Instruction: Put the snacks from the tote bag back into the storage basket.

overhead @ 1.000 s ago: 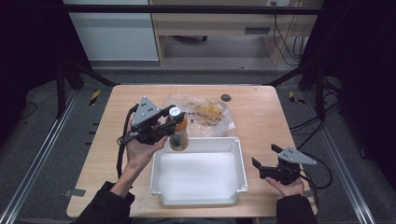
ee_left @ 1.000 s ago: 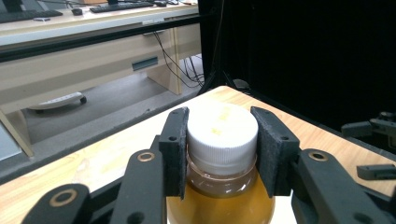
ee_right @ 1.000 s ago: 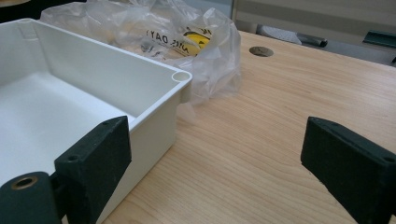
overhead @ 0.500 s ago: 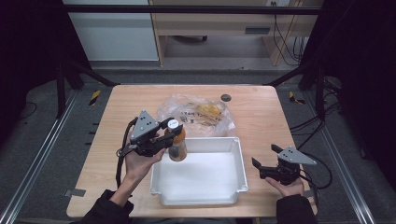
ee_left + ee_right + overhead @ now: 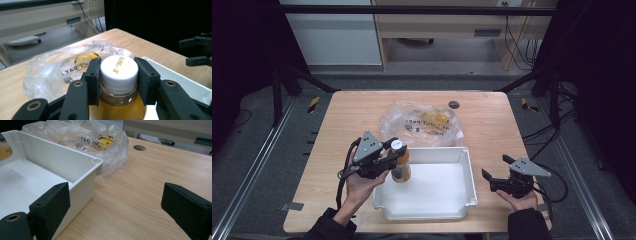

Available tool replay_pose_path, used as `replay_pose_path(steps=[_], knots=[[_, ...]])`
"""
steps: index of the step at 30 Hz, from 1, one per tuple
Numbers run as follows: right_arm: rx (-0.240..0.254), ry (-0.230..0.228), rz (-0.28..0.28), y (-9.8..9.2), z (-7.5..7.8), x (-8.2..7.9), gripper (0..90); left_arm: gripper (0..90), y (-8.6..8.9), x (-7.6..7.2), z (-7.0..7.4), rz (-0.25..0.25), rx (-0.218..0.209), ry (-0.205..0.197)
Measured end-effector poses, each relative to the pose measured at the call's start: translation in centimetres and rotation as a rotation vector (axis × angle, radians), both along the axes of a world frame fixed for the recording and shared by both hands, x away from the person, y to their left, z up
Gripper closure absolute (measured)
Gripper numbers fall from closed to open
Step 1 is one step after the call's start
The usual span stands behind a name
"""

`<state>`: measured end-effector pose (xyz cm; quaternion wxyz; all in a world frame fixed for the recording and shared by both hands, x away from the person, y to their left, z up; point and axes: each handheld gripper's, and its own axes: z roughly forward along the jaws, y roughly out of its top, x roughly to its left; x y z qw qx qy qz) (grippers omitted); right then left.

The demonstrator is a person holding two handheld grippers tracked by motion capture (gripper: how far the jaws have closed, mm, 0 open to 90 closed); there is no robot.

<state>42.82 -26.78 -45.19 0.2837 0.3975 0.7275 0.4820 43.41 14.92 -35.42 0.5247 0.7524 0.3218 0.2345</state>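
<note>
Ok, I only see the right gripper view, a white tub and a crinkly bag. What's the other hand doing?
Observer: The left gripper is shut on a bottle of orange drink, fingers squeezing its white cap.
Operator: Where's the bottle?
Observer: Upright at the tub, by its far left corner in the high view. I can't tell if it touches the bottom.
Operator: Anything on the cap?
Observer: Gold writing on top.
</note>
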Motion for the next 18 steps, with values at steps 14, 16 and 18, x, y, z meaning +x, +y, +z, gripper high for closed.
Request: replay_pose_path(steps=[14, 16, 18], knots=[[0.000, 0.002, 0.003, 0.0, 0.0, 0.0, 8.8, 58.9, -0.8, -0.3, -2.3, -0.013, 0.030, 0.042], [0.001, 0.002, 0.003, 0.0, 0.0, 0.0, 8.8, 58.9, -0.9, -0.4, -2.6, -0.013, 0.032, 0.047], [0.001, 0.002, 0.004, 0.0, -0.1, 0.0, 8.8, 58.9, -1.0, -0.4, -2.9, -0.016, 0.039, 0.051]])
